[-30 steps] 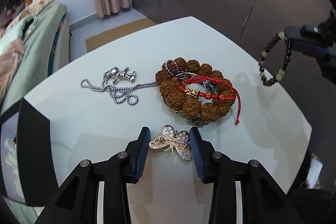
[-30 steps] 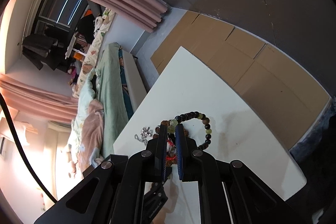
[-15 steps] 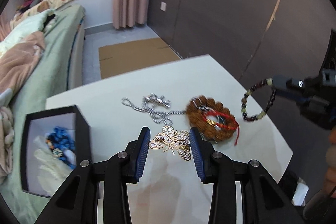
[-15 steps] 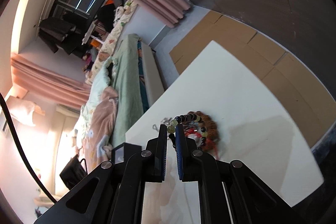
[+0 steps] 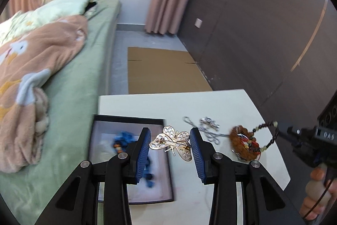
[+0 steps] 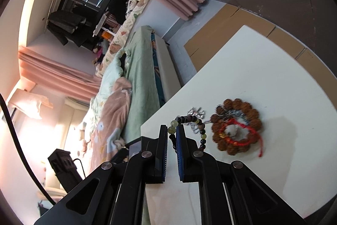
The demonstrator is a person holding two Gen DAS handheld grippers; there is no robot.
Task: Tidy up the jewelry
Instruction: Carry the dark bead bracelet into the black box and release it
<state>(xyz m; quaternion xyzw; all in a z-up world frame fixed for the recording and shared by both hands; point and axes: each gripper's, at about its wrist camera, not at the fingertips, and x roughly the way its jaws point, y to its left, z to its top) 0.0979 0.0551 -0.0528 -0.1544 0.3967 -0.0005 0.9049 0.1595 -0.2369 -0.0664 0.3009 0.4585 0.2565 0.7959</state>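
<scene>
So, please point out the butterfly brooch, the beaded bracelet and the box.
Brooch (image 5: 171,141), left wrist view, on its upper wing.
Bracelet (image 6: 202,136), right wrist view, on a pale bead.
Box (image 5: 128,118), left wrist view, on its far rim.

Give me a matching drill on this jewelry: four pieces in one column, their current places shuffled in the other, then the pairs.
1. gold butterfly brooch
2. dark-and-green bead bracelet
3. silver chain
4. blue beads

A. inside the black-rimmed box
B. held by the left gripper
C. lying on the white table
D. held by the right gripper

Pairs: 1-B, 2-D, 3-C, 4-A
</scene>
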